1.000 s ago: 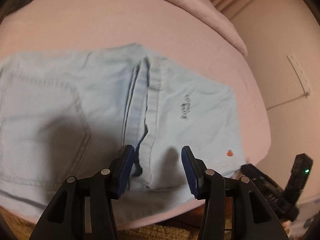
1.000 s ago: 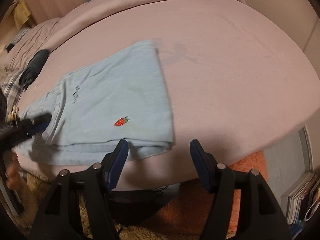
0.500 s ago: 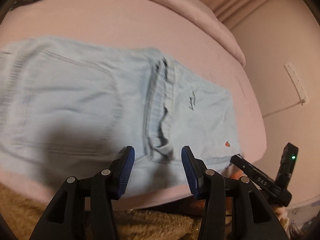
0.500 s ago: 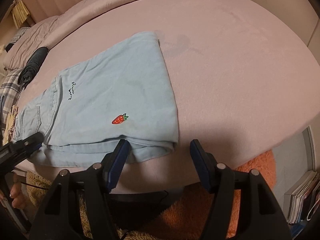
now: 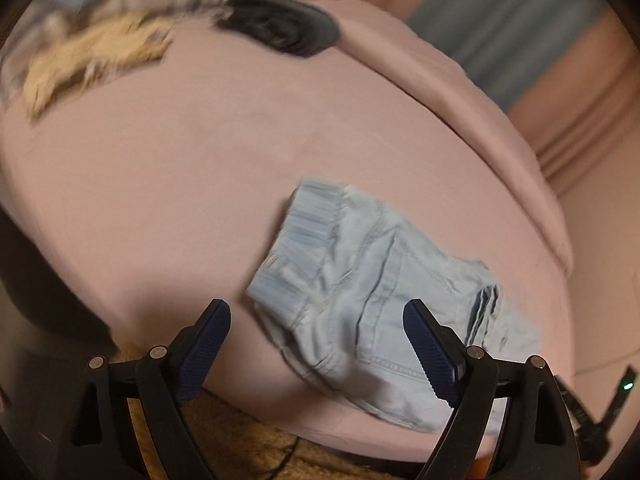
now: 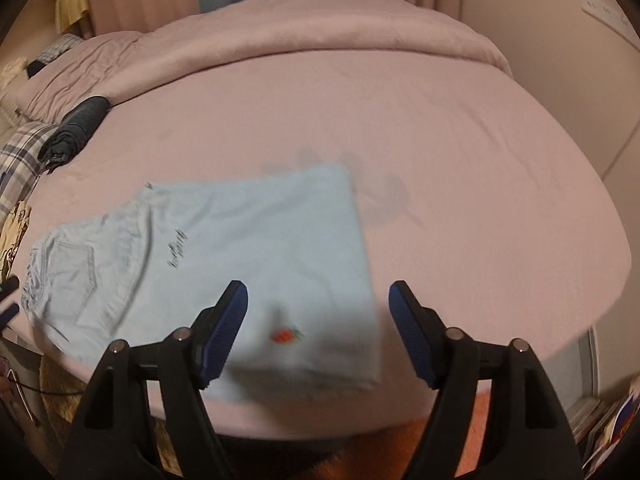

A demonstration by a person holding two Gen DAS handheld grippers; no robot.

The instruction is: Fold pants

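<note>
I see the pants (image 6: pixel 208 264) lying folded on the bed (image 6: pixel 460 160), a light blue slab near the bed's front edge, nearer its left side than its right in the right wrist view. Their long axis runs across that view, waistband end to the left, the folded leg end to the right; the top layer is flat and shows a small red strawberry mark (image 6: pixel 285 335) near the front edge and a line of dark script (image 6: pixel 178 249) further toward the waistband. My right tool (image 6: pixel 318 332) hangs over the strawberry corner with its jaws opening; the cloth lies below the gap, and the pads are not pressing on it. From the left wrist view the pants (image 5: pixel 360 292) run on a slant, the ribbed waistband (image 5: pixel 304 236) pointing up and left, the rest trailing down to the right toward the bed's edge, with a back pocket and seams that the other view barely shows. My left tool (image 5: pixel 316 354) is also opening wide above the waistband end, gripping nothing. Only the left view shows a tan furry thing (image 5: pixel 92 64) at the far left of the bed; both show a dark rolled garment (image 6: pixel 78 128) well beyond the pants. The left view is blurred.
</note>
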